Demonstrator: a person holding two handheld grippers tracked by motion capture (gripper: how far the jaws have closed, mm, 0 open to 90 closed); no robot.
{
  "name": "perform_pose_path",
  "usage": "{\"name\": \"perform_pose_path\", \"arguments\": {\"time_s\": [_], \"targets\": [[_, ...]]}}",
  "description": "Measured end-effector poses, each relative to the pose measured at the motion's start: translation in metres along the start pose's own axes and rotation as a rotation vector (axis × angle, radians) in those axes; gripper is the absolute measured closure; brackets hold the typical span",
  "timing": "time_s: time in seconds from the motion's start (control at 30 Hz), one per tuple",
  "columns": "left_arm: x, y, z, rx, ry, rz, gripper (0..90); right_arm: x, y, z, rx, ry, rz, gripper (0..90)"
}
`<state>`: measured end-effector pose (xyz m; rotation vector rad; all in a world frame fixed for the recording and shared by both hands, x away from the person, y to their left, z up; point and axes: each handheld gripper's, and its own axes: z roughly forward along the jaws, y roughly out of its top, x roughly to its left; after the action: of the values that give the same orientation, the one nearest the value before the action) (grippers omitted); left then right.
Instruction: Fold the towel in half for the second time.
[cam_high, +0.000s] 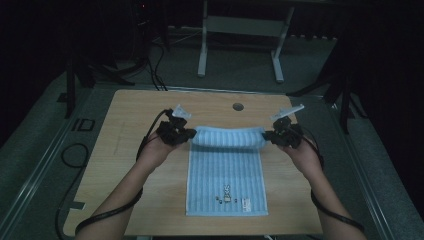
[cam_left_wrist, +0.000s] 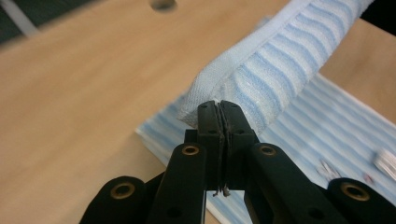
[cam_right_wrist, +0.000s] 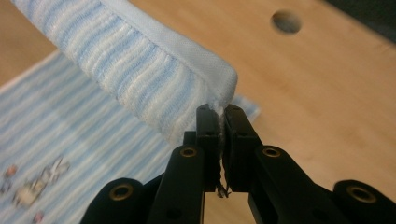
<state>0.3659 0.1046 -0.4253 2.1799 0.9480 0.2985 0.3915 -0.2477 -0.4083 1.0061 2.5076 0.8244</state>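
Both hand-held grippers are clamped on the far corners of a blue-and-white striped towel (cam_high: 227, 170): the left hand-held gripper (cam_high: 189, 134) pinches the left corner, the right hand-held gripper (cam_high: 267, 135) the right one, each with its jaws pressed together on a thin bit of hem. From where I stand the pinch itself is hard to see; the black bodies and the person's hands cover it, and the room around is very dark. Close up, the left hand-held gripper (cam_left_wrist: 219, 108) and the right hand-held gripper (cam_right_wrist: 217, 112) each show the cloth squeezed between the closed jaws, with a few loose threads hanging below. The towel's far edge is lifted and curled over into a soft roll strung between the two grippers, hiding the stretch of cloth under it. The rest of the towel lies flat on the wooden counter (cam_high: 130, 165), reaching toward the person, with a small printed picture near the close edge, too small to read. A round hole (cam_high: 238, 106) sits in the counter beyond the roll.
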Motion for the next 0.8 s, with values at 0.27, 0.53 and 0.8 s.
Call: {"name": "perform_pose_path", "arguments": {"time_s": [0.27,0.53,0.8], "targets": [[-0.022,-0.048,0.013,0.046,-0.088,-0.009,87.3,0.02,-0.049,0.006,0.007,0.08,0.017,85.8],[-0.025,-0.076,0.043,0.163,-0.085,-0.032,87.3,0.032,-0.08,0.037,0.076,0.145,0.049,85.8],[-0.022,-0.064,0.02,0.077,-0.095,-0.037,87.2,0.031,-0.076,0.029,0.06,0.137,0.046,85.8]]}}
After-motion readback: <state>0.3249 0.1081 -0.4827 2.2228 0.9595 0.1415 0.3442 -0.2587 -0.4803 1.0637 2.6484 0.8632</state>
